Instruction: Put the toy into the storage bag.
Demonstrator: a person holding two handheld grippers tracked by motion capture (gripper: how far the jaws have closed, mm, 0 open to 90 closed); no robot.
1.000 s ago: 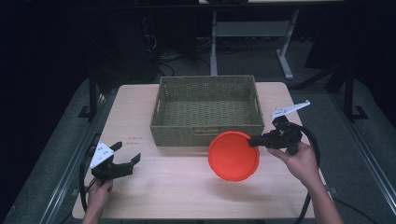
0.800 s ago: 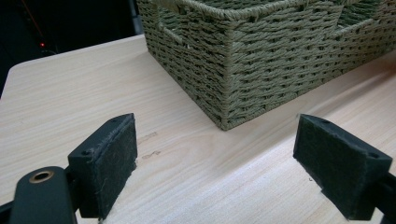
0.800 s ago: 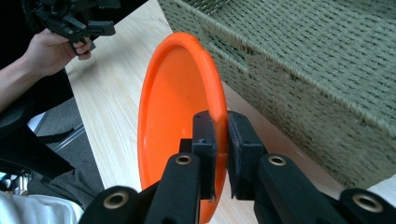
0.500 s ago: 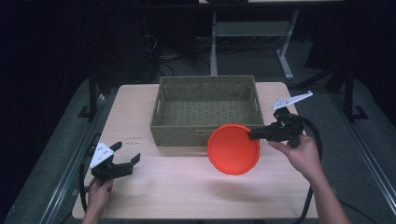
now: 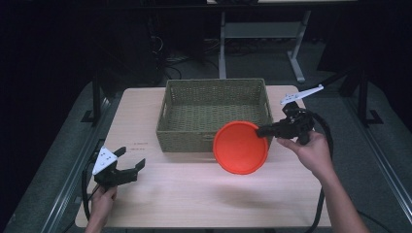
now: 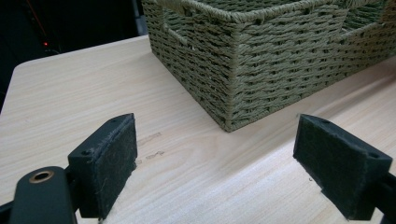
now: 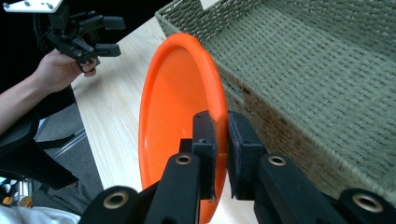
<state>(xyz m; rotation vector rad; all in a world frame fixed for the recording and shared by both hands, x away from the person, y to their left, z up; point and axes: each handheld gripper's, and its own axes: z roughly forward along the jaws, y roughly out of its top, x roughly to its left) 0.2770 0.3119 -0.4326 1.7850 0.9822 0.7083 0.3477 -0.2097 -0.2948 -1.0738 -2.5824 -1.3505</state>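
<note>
An orange plate [image 5: 240, 147] hangs tilted above the table, just in front of the woven basket's [image 5: 216, 112] near right corner. My right gripper [image 5: 263, 131] is shut on the plate's right rim. In the right gripper view the two pads [image 7: 219, 154] pinch the plate [image 7: 173, 126] edge-on, with the basket [image 7: 317, 79] right behind it. My left gripper [image 5: 130, 165] rests at the table's front left, held by a hand, jaws wide open with nothing between them. Its view shows both pads [image 6: 109, 158] apart over bare wood, facing the basket's corner [image 6: 261, 60].
The wooden table [image 5: 194, 194] has free room in front of the basket. The basket looks empty inside. Cables trail from both grippers over the table edges. A metal stand [image 5: 262, 34] sits on the dark floor behind the table.
My right gripper has lifted the orange plate and carried it a little toward the basket, tilting it more upright. The left gripper has stayed where it was.
</note>
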